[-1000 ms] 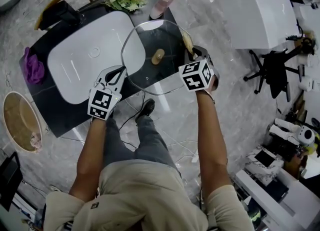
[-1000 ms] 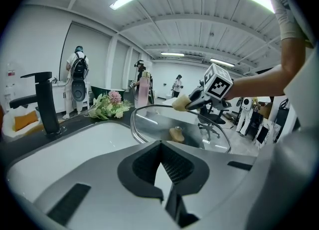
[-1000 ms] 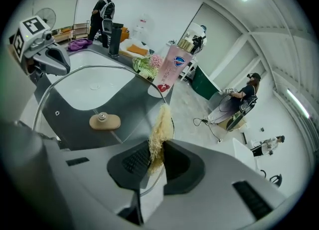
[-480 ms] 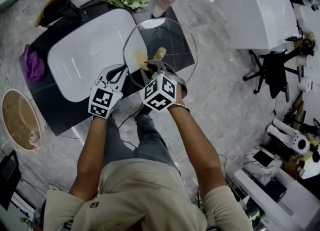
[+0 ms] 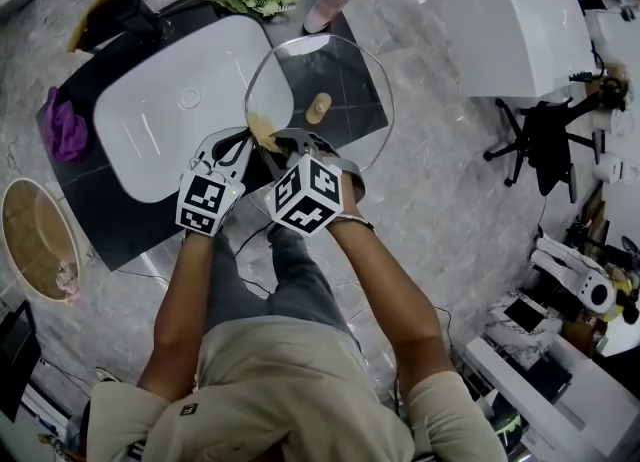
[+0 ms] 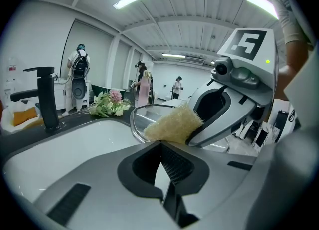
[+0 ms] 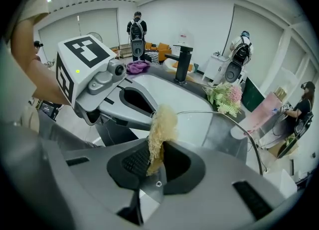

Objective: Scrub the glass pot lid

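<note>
Over sink [image 5: 160,120], left tongs [image 5: 240,145] hold lid [image 5: 335,60], right tongs [image 5: 278,142] hold sponge [image 5: 263,131].

Glass pot lid [image 5: 318,107]: 7 o'clock rim was hidden behind right gripper [image 5: 277,147].
Sponge [image 5: 263,131]: lower end was hidden between jaws.

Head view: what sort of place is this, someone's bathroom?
Probably a lab or demo hall, not a home: the white basin sits in a freestanding black counter on open floor, with an office chair nearby.
</note>
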{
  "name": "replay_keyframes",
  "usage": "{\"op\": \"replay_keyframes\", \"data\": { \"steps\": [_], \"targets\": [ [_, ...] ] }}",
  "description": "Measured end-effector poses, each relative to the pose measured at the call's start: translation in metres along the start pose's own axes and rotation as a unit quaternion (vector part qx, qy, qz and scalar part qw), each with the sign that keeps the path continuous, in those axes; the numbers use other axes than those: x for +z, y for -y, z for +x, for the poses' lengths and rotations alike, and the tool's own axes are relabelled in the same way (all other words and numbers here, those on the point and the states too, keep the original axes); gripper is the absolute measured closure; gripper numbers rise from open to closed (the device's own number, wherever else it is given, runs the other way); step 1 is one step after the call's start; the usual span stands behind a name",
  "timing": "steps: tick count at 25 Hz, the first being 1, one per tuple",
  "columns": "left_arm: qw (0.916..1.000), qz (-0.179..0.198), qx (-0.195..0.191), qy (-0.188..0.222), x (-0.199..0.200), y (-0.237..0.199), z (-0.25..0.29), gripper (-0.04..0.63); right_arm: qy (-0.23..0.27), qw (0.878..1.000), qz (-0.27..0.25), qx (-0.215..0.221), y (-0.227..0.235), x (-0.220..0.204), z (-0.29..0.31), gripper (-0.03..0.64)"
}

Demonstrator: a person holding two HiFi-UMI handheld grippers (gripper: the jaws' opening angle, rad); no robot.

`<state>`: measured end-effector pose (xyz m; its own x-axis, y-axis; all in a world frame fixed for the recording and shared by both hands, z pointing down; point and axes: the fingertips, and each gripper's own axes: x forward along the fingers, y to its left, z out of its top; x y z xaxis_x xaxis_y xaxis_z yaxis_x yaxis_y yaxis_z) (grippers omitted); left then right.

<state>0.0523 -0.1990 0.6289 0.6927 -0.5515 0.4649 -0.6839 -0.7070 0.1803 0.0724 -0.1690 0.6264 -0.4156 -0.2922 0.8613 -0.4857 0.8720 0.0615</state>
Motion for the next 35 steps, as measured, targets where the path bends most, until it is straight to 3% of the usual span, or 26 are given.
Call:
{"op": "replay_keyframes", "data": {
  "steps": [8, 14, 18, 25, 35],
  "targets": [
    [0.9999, 0.009, 0.005, -0.005, -0.002, -0.001, 0.0, 0.581, -0.001, 1.0, 0.015, -0.006, 0.013, -0.016, -0.004, 0.558],
    [0.9999, 0.012, 0.007, -0.005, 0.0, -0.001, 0.0, 0.581, -0.028, 0.995, 0.088, -0.042, 0.062, -0.075, -0.021, 0.558],
    [0.9998, 0.017, 0.006, -0.008, -0.001, -0.001, 0.001, 0.581, -0.054, 0.99, 0.102, -0.082, 0.102, -0.11, -0.043, 0.558],
    [0.9997, 0.02, 0.004, -0.01, -0.003, 0.002, 0.0, 0.581, -0.125, 0.97, 0.063, -0.2, 0.166, -0.16, -0.083, 0.558],
    [0.9997, 0.02, 0.005, -0.01, -0.003, 0.005, -0.001, 0.581, -0.125, 0.97, 0.058, -0.2, 0.166, -0.166, -0.09, 0.558]
  ]
}}
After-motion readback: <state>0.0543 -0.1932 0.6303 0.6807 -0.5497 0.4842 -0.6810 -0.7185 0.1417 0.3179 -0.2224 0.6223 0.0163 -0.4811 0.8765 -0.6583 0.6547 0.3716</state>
